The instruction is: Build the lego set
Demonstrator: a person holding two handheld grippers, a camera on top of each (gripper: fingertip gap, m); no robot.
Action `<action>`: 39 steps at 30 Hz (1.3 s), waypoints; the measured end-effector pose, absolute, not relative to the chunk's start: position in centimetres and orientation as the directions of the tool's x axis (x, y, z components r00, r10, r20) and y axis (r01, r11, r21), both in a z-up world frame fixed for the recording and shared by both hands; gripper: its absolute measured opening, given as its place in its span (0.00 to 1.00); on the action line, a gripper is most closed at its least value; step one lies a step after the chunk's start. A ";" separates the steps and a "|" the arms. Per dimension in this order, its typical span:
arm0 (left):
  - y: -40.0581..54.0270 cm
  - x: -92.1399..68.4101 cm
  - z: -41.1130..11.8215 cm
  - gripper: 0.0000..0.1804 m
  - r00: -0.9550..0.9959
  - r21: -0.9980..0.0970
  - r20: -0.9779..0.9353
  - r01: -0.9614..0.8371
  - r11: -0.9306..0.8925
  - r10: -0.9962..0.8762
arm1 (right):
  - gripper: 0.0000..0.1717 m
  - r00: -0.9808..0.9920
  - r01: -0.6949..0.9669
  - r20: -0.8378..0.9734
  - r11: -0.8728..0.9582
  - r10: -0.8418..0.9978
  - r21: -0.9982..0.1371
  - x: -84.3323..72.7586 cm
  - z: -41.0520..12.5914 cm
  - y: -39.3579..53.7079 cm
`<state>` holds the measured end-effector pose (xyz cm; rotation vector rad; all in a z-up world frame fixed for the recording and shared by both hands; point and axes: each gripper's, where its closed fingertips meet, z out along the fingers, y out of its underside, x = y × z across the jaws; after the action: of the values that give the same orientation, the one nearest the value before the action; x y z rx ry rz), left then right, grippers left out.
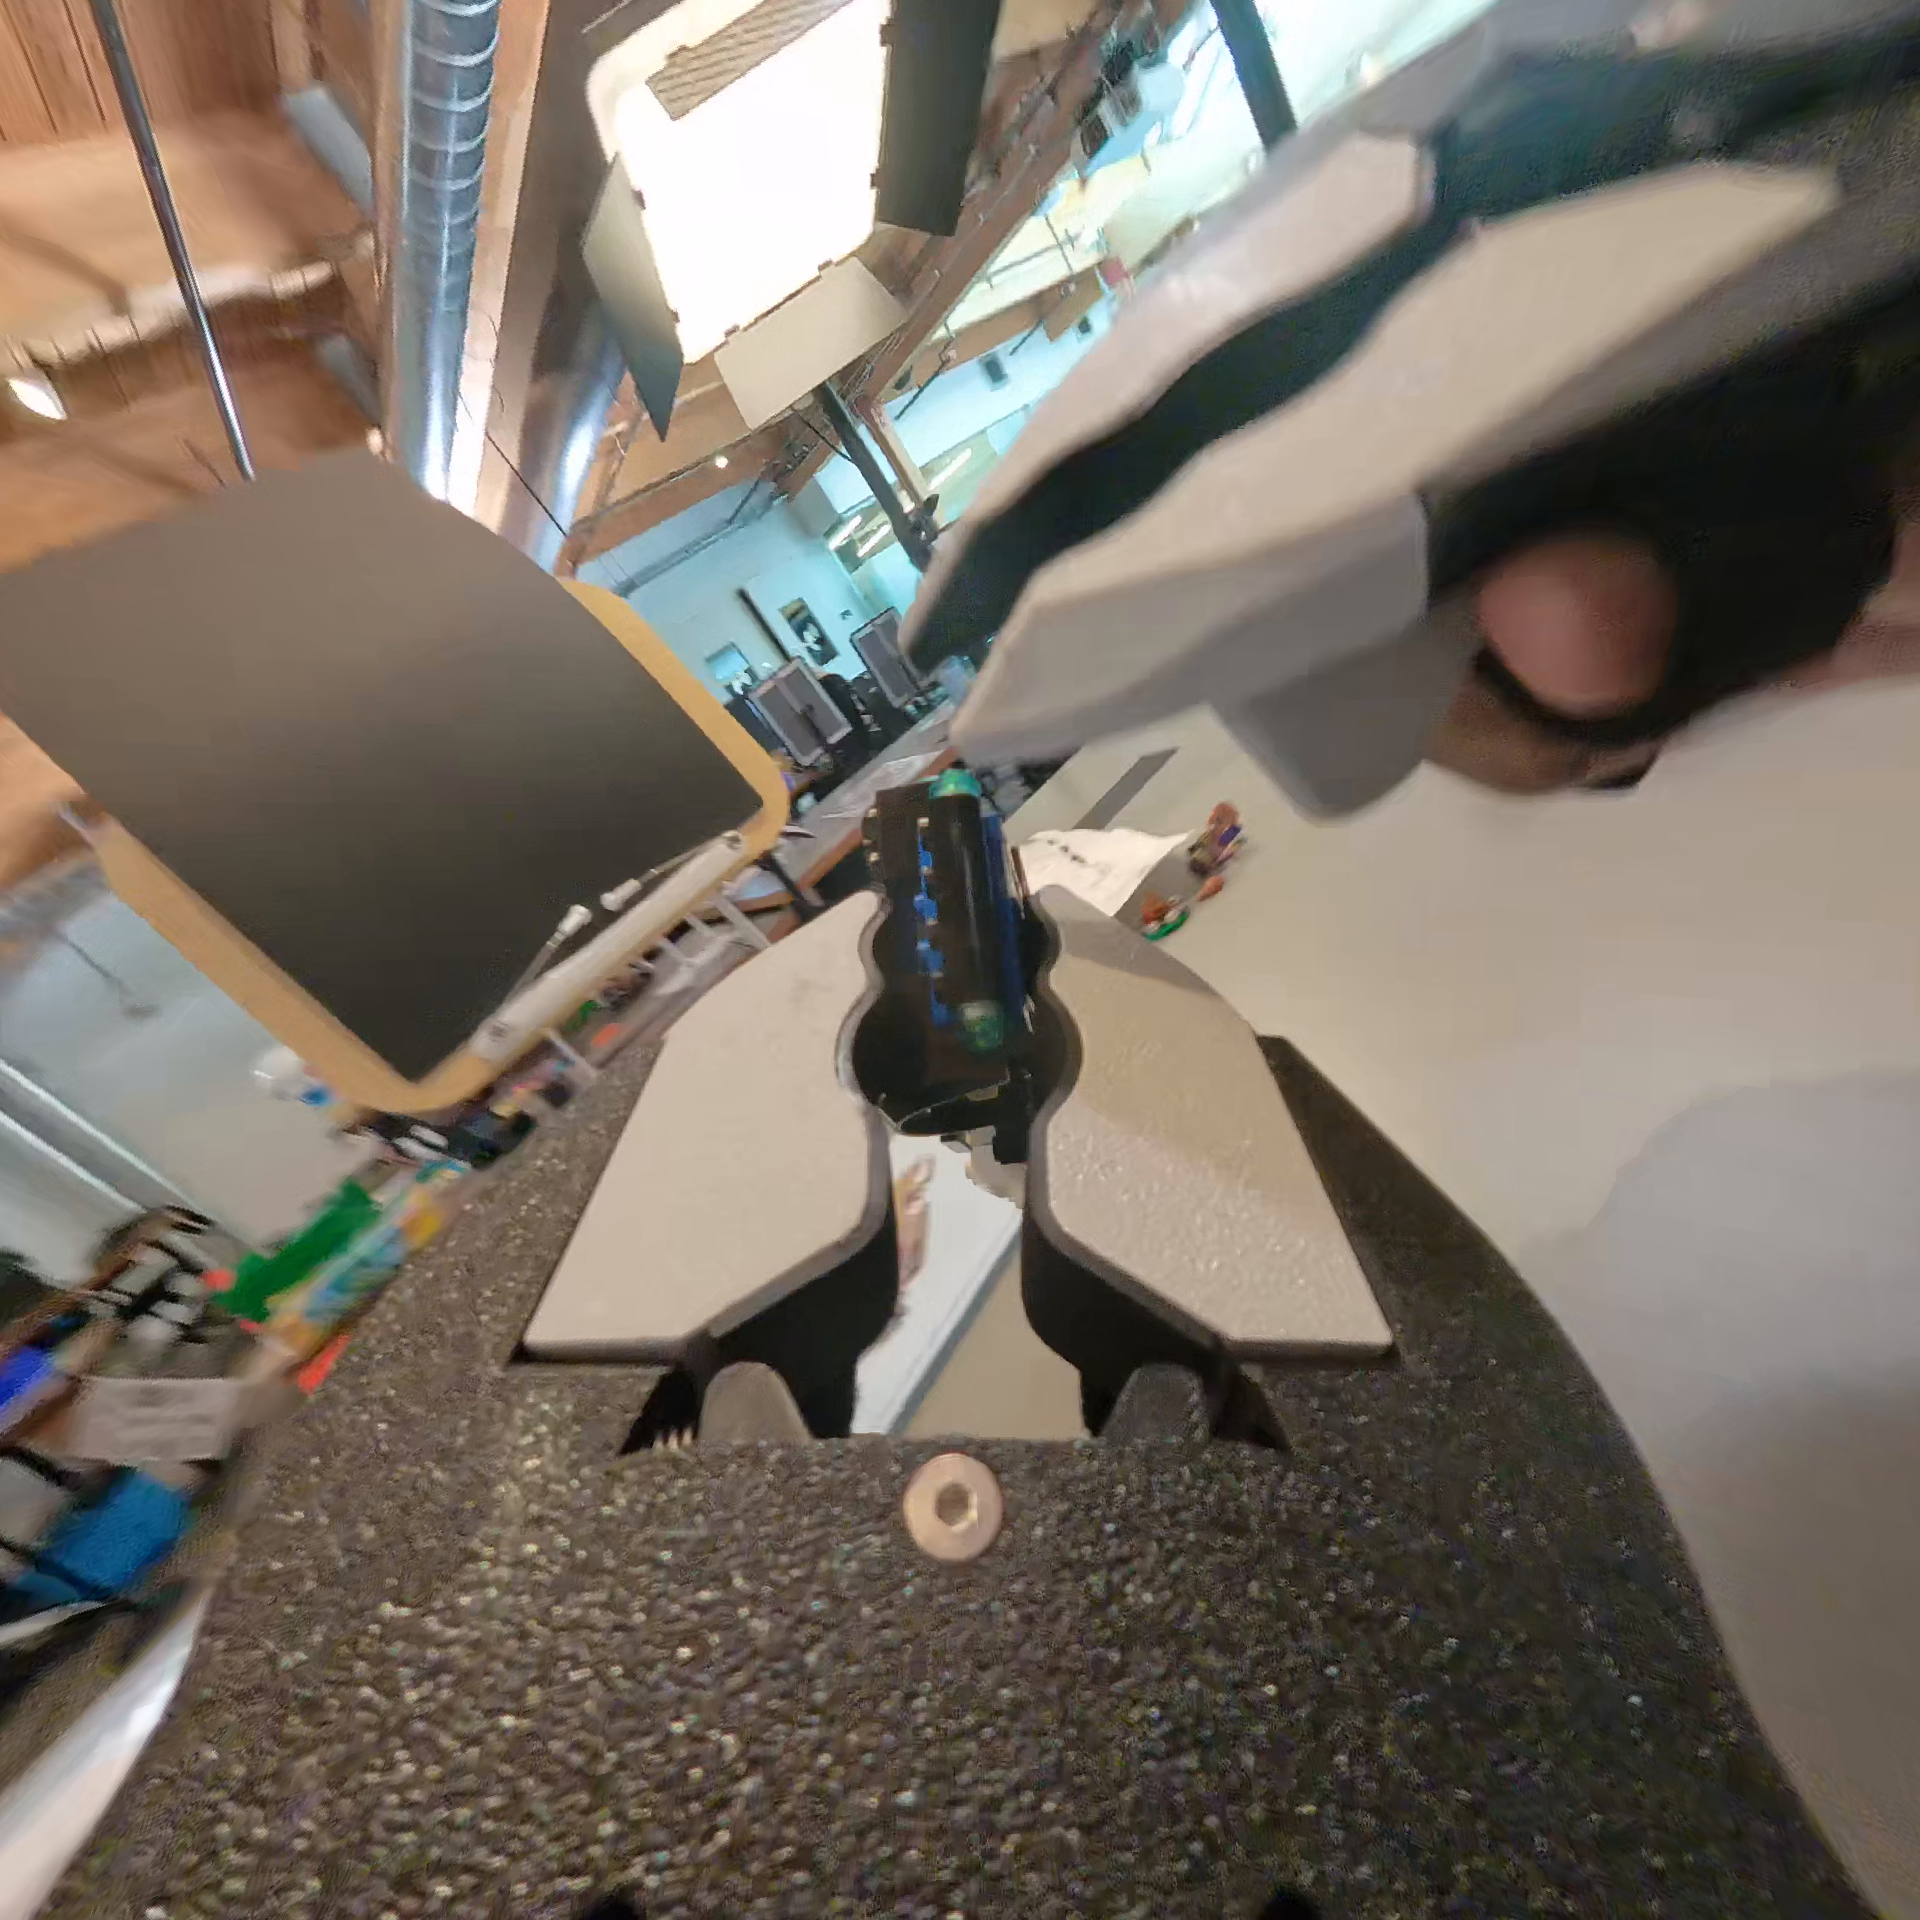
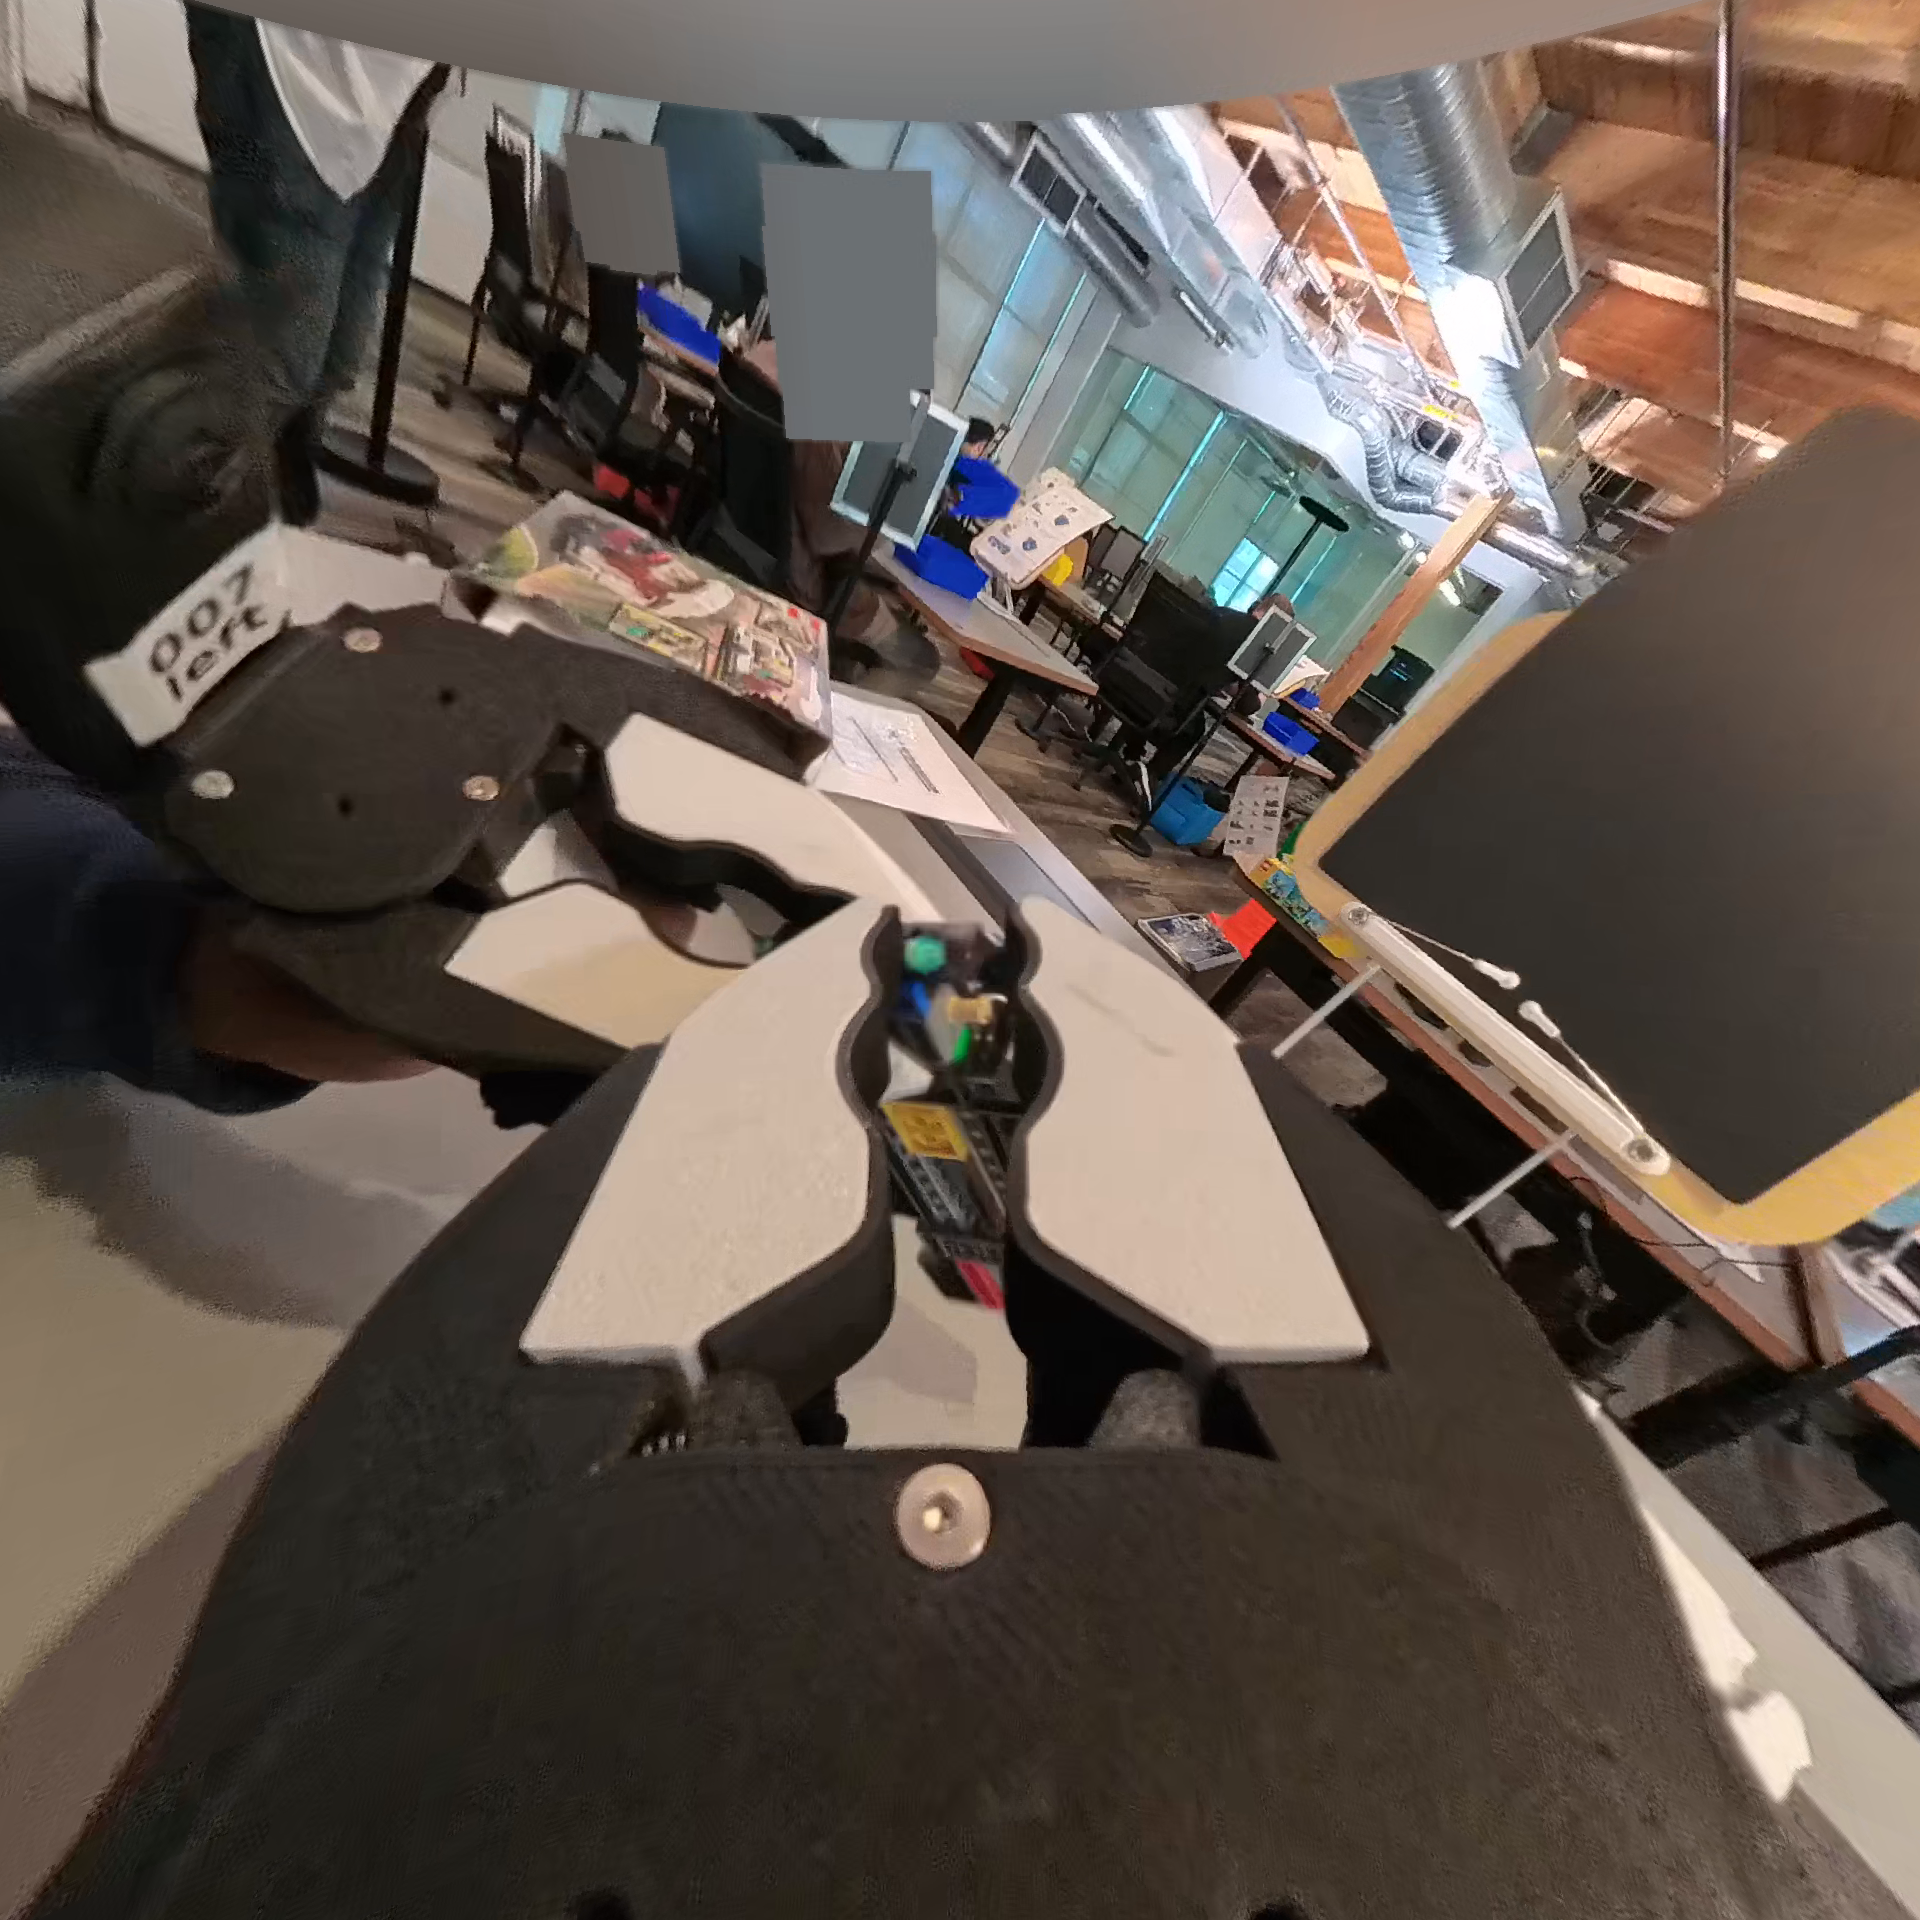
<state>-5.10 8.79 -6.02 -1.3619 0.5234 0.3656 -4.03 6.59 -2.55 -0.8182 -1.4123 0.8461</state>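
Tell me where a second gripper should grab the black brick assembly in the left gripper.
Its free upper end, just under the teal cap. The black brick assembly stands up out of the left gripper, lower half between the fingers, so come from beyond the tips, along its length. Probably close on the plain black sides, not the face with blue pins.

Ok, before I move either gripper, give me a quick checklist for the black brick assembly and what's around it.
1. Left gripper holds the black brick assembly between both fingers: ok.
2. Right gripper hold on it: cannot tell; the assembly shows in its finger gap, contact unclear.
3. Room between the grippers: not ok; the right fingertips crowd the assembly's green end.
4. Assembly lifted clear of the white table: ok.
5. Loose small pieces lie away from both grippers: ok.
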 end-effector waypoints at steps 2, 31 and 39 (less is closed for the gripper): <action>8.9 -5.0 -6.4 0.12 0.753 -0.744 -0.657 -0.644 0.175 -0.021 | 0.15 -0.037 -0.008 0.480 0.480 0.876 -0.877 -3.2 -3.0 7.8; 6.4 0.1 -8.2 0.13 0.374 -0.367 -0.925 -0.831 0.418 -0.069 | 0.15 -0.448 -0.106 0.890 0.984 0.078 -0.140 -3.5 -10.9 9.0; 8.1 -2.5 -8.5 0.27 0.450 -0.454 -0.889 -0.838 0.303 -0.085 | 0.14 -0.248 0.174 0.898 0.929 0.363 -0.328 -3.4 -10.8 12.7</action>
<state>-2.52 8.07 -8.54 -1.1704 0.9984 0.6284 -3.36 12.70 -10.83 -0.3979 -1.8301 0.1875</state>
